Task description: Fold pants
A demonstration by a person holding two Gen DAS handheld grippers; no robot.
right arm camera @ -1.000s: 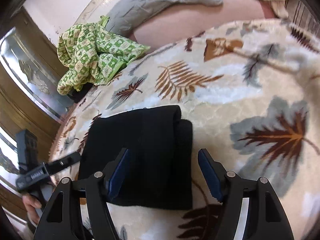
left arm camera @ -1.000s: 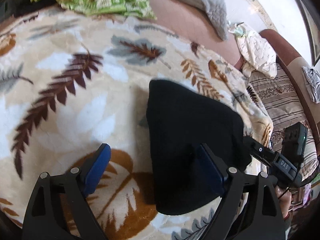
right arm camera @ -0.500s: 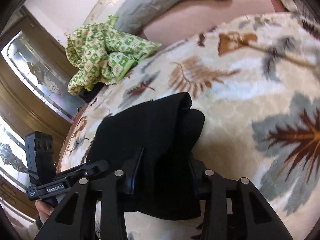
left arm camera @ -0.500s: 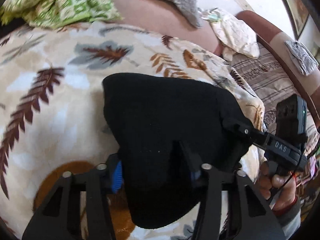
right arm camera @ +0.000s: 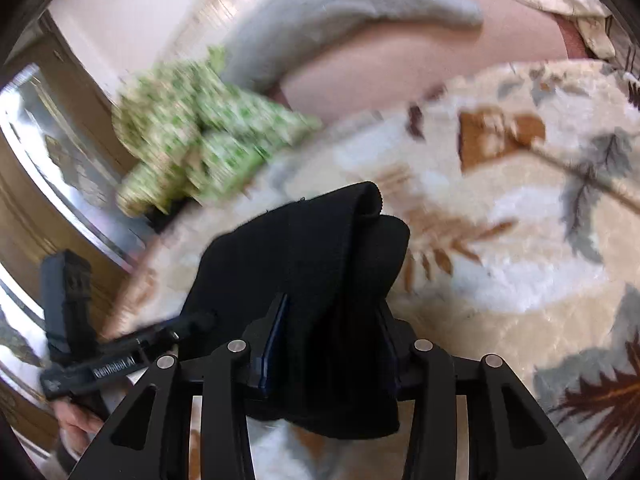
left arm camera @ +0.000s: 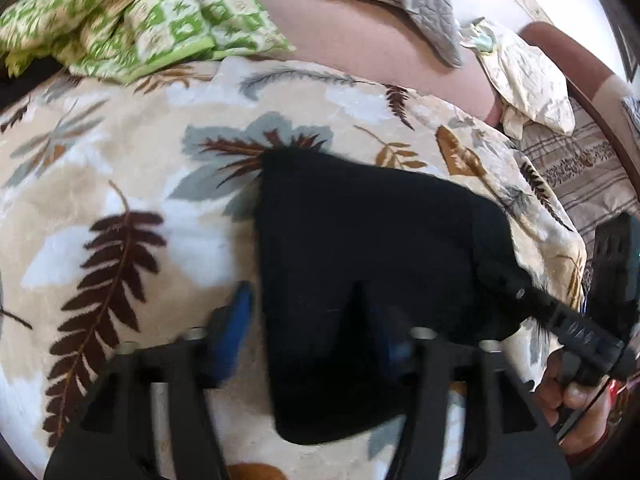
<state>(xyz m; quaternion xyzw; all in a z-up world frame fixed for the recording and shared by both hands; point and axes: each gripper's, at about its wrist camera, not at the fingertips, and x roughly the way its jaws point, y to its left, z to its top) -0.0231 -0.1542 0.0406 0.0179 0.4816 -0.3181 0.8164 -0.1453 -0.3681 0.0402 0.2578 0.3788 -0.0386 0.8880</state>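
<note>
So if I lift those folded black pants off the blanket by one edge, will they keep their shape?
Probably not. The black pants look soft and thick, and their layers already bulge loosely at the far end, so they would likely sag and unfold. The plush blanket may drag on them slightly.

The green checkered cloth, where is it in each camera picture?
Left wrist view: green checkered cloth bunched at the top left, beyond the leaf blanket.
Right wrist view: green checkered cloth, blurred, upper left.
Shared landmark: the folded black pants, lower middle in both.

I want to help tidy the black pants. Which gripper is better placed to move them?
Probably the right gripper: the folded black pants sit squarely between its fingers. The left gripper only straddles one edge. Both are opening.
</note>
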